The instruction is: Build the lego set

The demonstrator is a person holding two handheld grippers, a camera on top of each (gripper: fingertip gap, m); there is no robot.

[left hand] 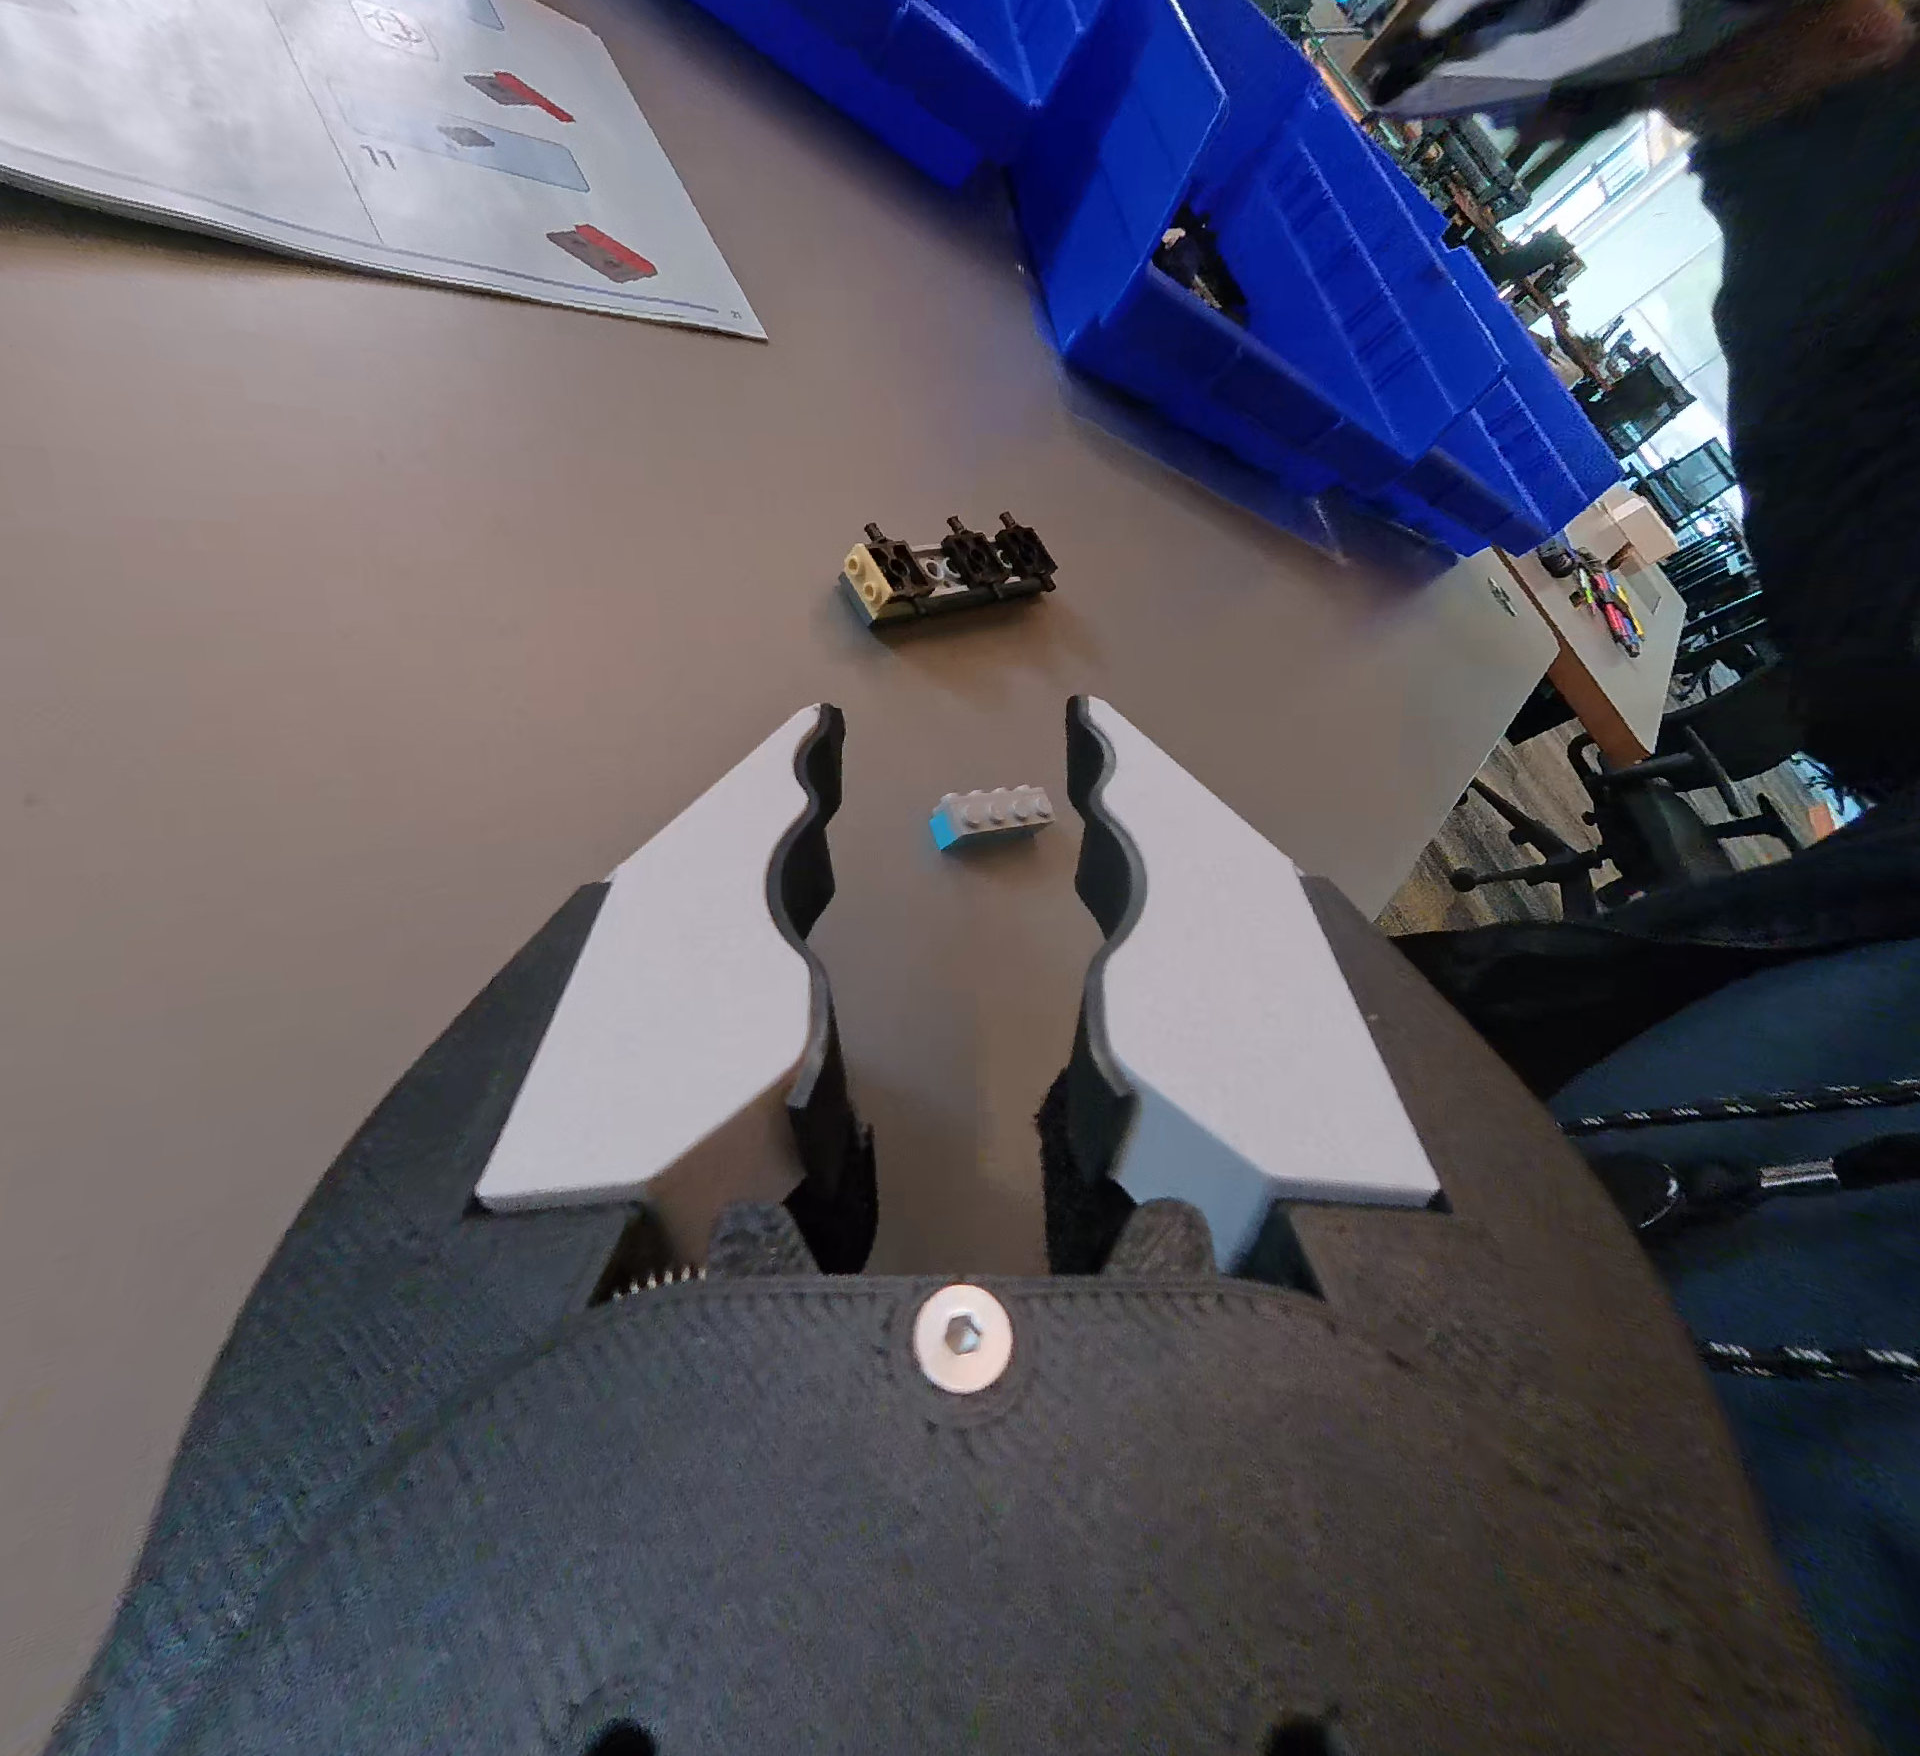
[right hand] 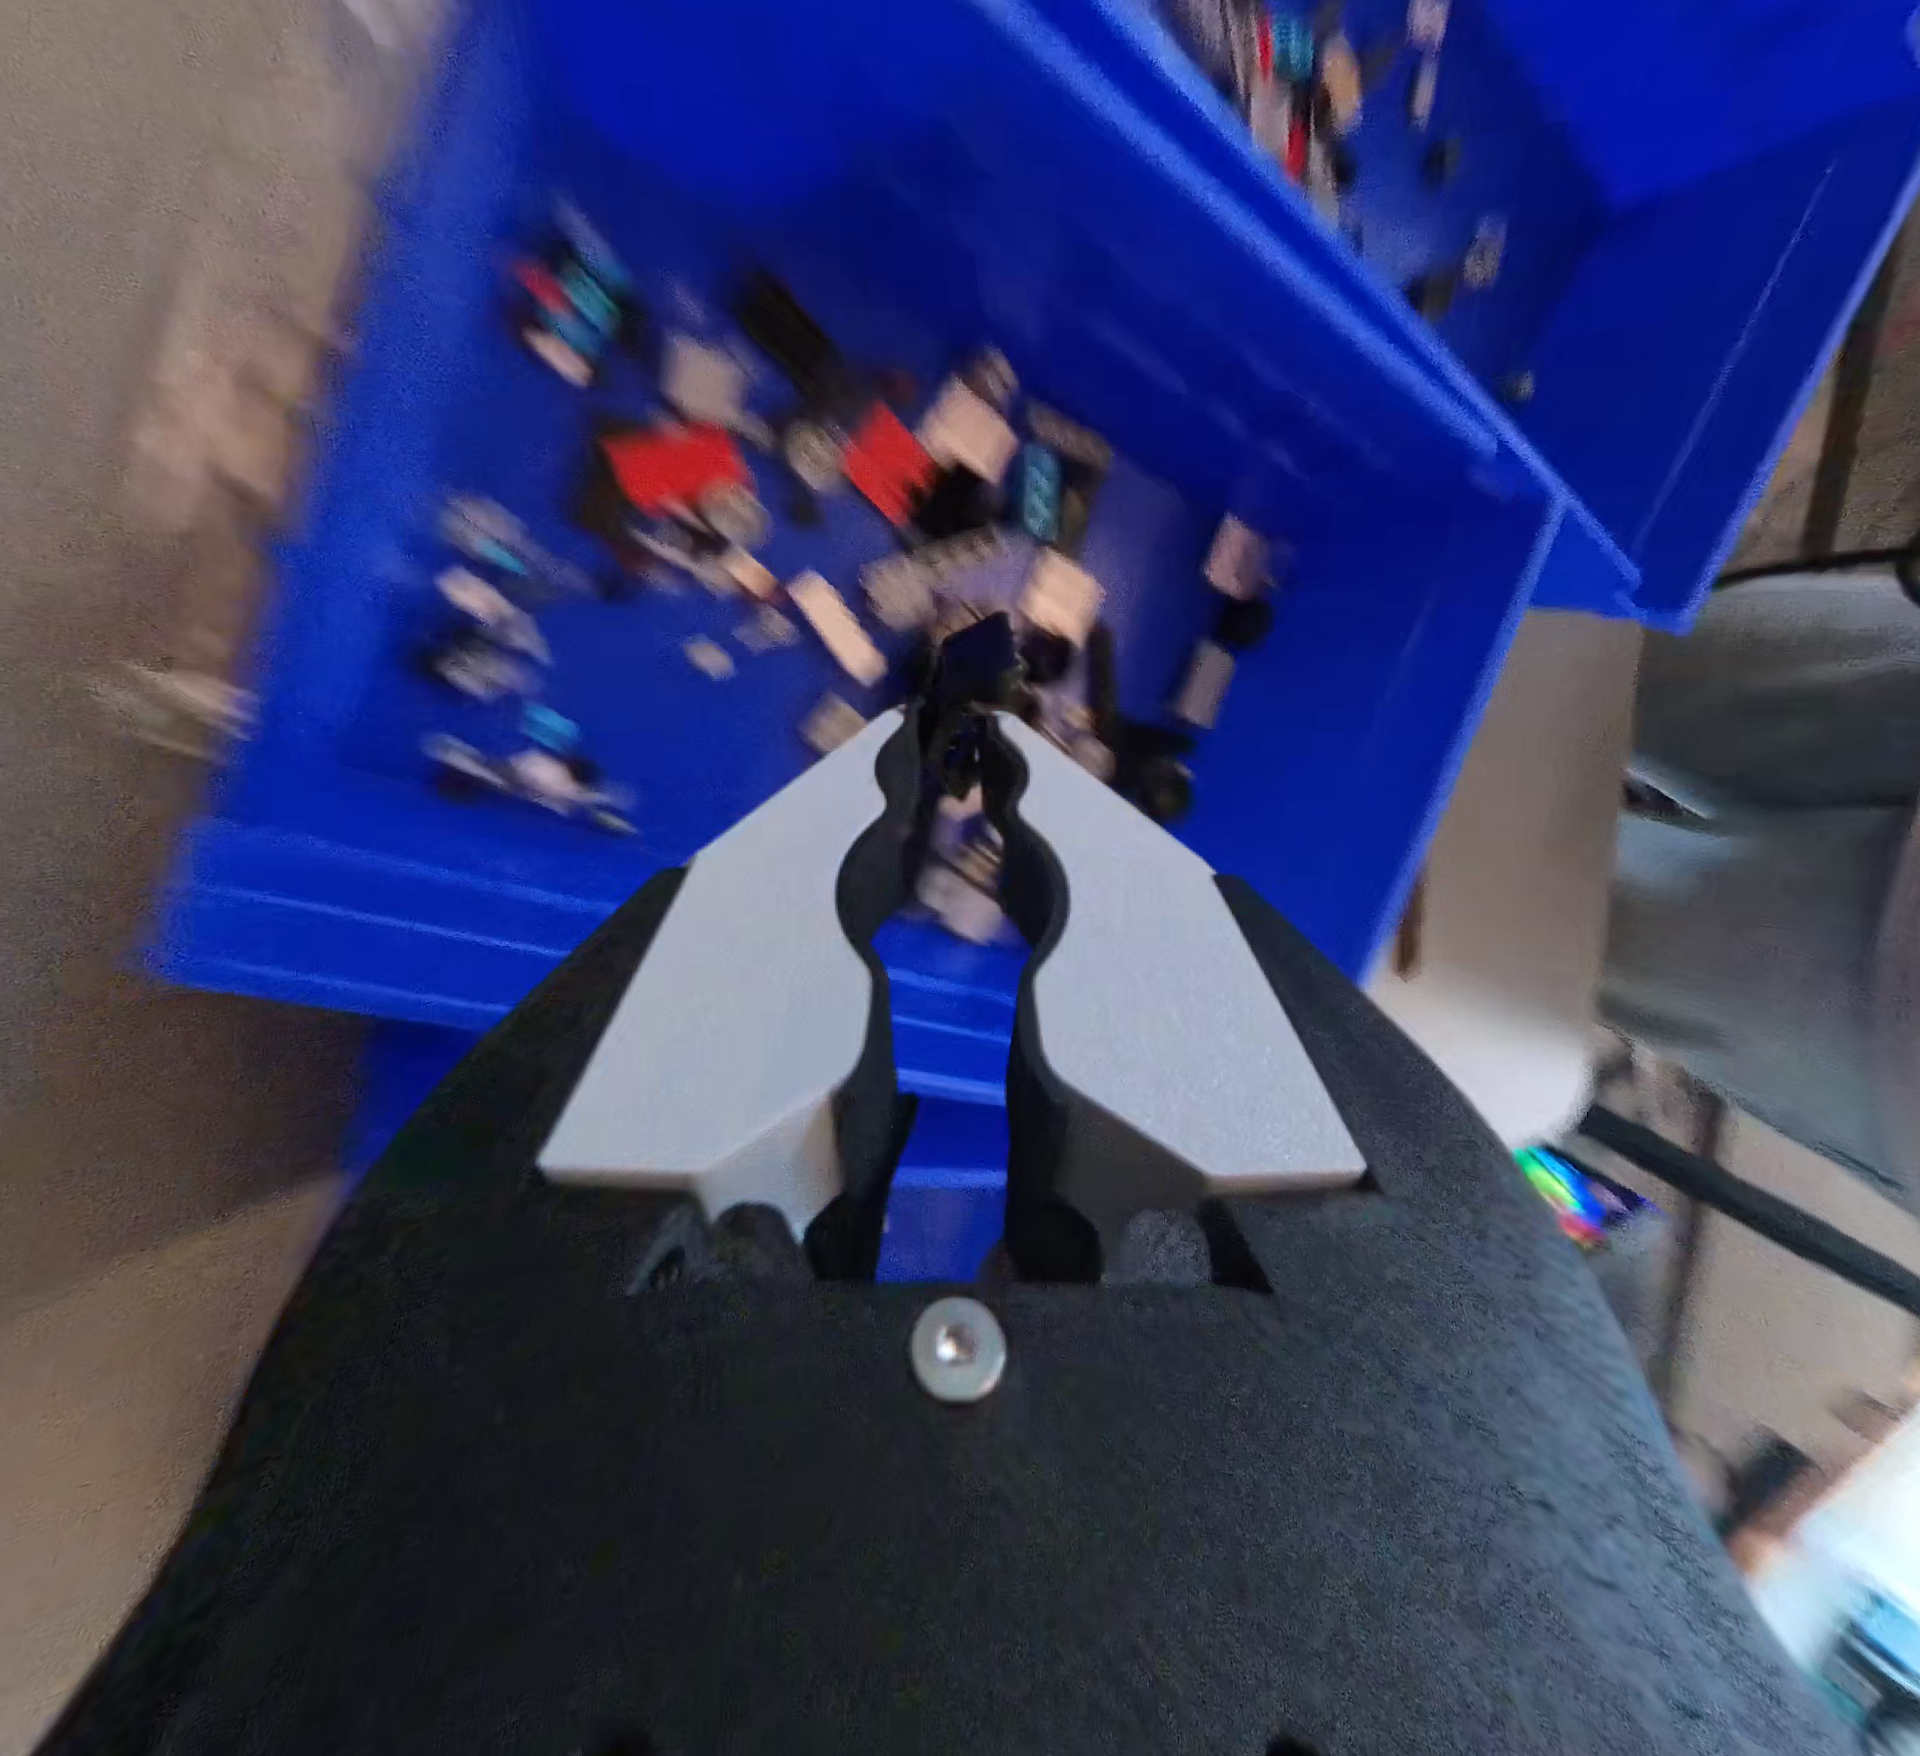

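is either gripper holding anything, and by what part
The right gripper pinches a small dark piece at its fingertips; blur hides which part. The left gripper is open, holding nothing.

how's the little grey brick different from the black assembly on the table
The grey brick is pale grey with a blue end; the black assembly is mostly black with a tan end. The brick is one short piece, the assembly longer and built of several parts. The brick lies between the open left gripper's fingers, the assembly beyond them. Both rest on the table.
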